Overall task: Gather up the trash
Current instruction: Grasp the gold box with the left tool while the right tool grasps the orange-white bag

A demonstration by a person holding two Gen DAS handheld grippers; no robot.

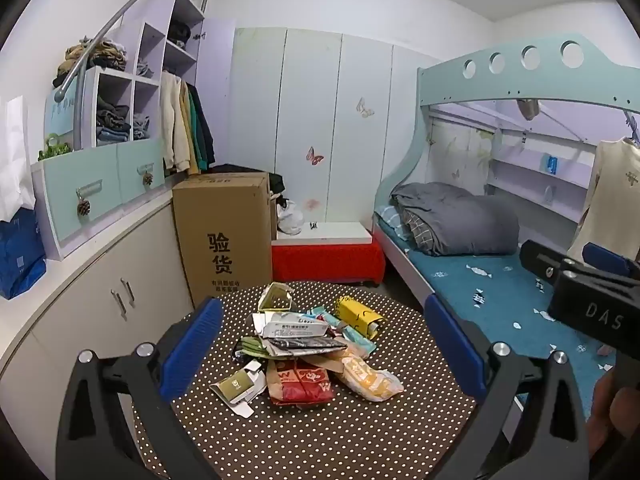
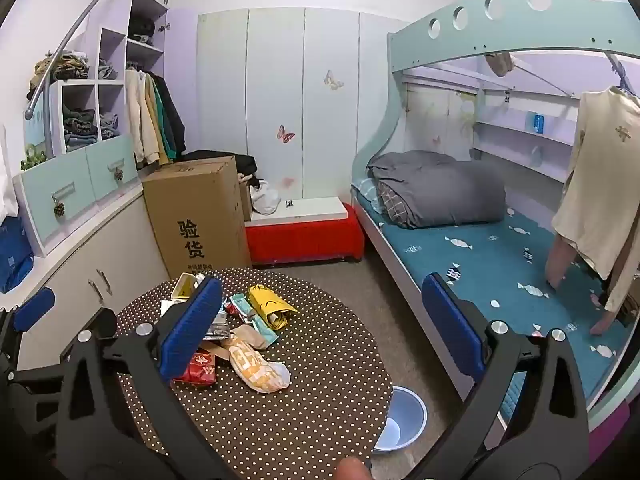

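A pile of trash lies on the round brown polka-dot table: a red wrapper, a yellow-white bag, a yellow packet, a white box and a small card pack. My left gripper is open and empty, held above the near side of the pile. My right gripper is open and empty, above the table's right part, with the pile at its left finger. The right gripper also shows in the left wrist view.
A light blue bin stands on the floor right of the table. A cardboard box and red bench stand behind. A bunk bed is at right, cabinets at left.
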